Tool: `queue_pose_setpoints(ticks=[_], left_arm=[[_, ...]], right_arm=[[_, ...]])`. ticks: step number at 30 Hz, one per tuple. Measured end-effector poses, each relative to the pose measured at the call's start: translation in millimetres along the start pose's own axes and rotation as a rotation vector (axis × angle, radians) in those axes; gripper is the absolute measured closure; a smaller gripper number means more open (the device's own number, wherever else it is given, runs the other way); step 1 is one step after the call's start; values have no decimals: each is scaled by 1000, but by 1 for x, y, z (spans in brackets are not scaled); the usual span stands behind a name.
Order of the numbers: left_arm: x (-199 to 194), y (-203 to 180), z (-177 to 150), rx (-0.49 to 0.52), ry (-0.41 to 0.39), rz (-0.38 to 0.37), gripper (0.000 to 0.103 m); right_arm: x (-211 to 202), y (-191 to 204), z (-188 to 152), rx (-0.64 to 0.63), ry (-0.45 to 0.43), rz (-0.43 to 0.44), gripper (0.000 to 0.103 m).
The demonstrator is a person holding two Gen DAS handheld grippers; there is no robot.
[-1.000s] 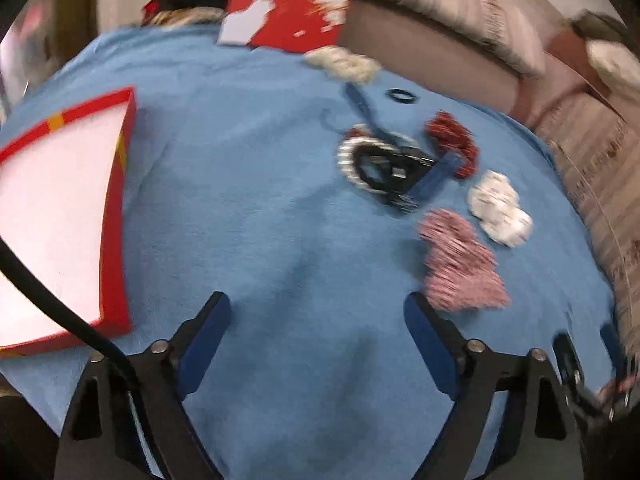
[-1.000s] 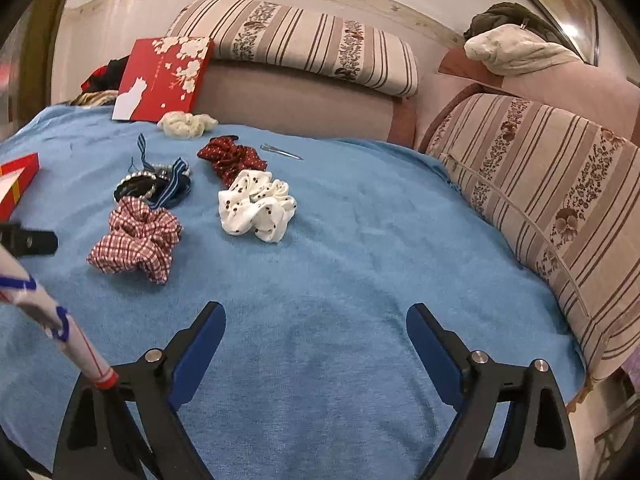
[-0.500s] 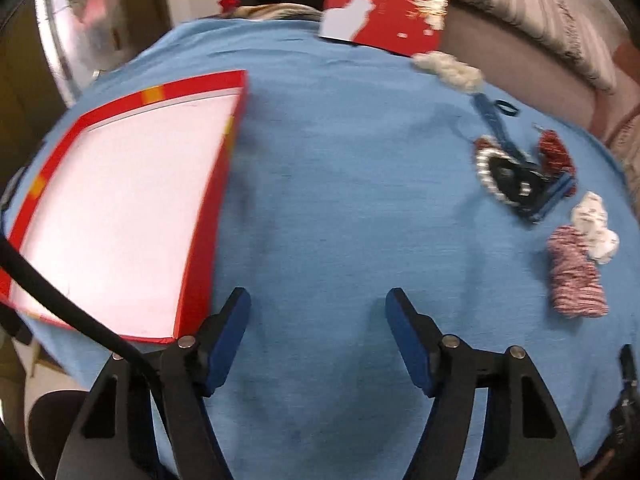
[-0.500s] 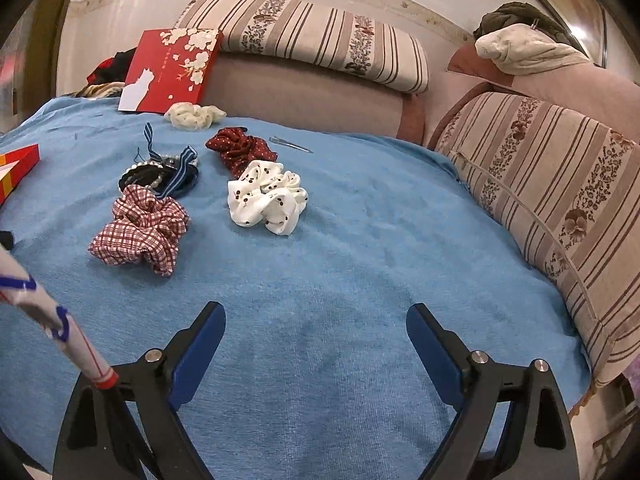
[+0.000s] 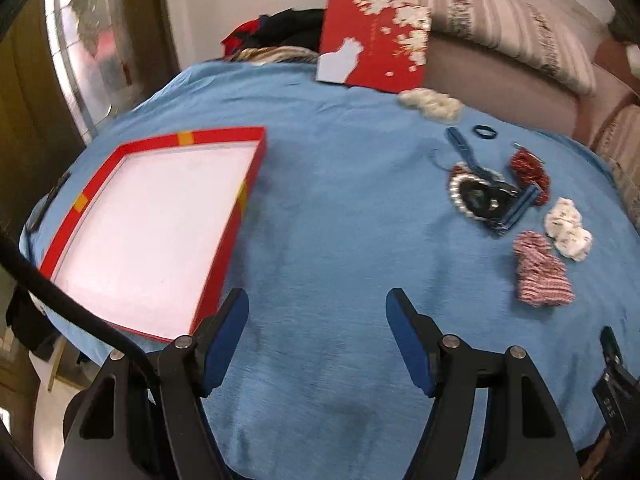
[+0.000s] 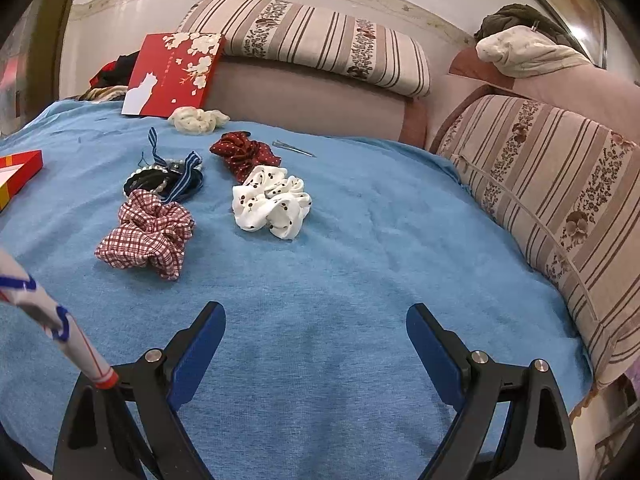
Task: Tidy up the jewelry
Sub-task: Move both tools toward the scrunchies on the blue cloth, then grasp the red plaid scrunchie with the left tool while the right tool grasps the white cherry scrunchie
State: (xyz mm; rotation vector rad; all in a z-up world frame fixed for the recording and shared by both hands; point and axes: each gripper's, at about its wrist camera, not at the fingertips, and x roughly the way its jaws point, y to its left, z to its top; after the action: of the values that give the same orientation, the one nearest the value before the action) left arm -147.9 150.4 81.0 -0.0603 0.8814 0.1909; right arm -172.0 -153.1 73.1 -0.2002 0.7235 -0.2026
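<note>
Both your left gripper (image 5: 316,336) and right gripper (image 6: 316,344) were open and held nothing. The red box (image 5: 224,248) sat empty at the left of the frame, the hair ties (image 5: 540,272) at the right. You were still at the start, I think, and next needed to reach a hair tie and pinch it.

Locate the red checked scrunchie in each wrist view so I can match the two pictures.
Left wrist: the checked scrunchie lies at the right edge on the blue cloth, just below the white scrunchie.
Right wrist: it lies left of centre, in front of the dark pile of bands, with the white scrunchie to its right.
Shared landmark: the red lid with white blossoms, propped at the far edge.
</note>
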Motion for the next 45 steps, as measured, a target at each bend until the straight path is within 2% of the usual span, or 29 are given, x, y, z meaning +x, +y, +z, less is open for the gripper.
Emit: queue_pose_setpoints(ticks=[13, 21, 28, 36, 40, 42, 43, 44, 45], left_arm=[[-1, -41, 2, 92, 11, -30, 32], [18, -68, 5, 118, 53, -101, 31], [37, -107, 13, 142, 96, -240, 32], [59, -147, 23, 160, 116, -363, 31], [70, -165, 24, 186, 130, -403, 31], [75, -171, 23, 197, 144, -410, 31], [78, -174, 23, 203, 152, -415, 36], [80, -177, 22, 209, 162, -427, 63], [85, -181, 21, 219, 186, -432, 91]], right_arm=[[11, -13, 22, 26, 43, 74, 9], [43, -26, 47, 34, 88, 133, 9], [69, -41, 70, 90, 107, 214, 20], [118, -38, 95, 149, 166, 347, 21], [149, -28, 93, 151, 240, 363, 31], [158, -25, 91, 158, 269, 377, 41], [162, -23, 89, 165, 281, 386, 50], [164, -22, 87, 169, 289, 395, 66], [165, -21, 86, 171, 295, 401, 75]])
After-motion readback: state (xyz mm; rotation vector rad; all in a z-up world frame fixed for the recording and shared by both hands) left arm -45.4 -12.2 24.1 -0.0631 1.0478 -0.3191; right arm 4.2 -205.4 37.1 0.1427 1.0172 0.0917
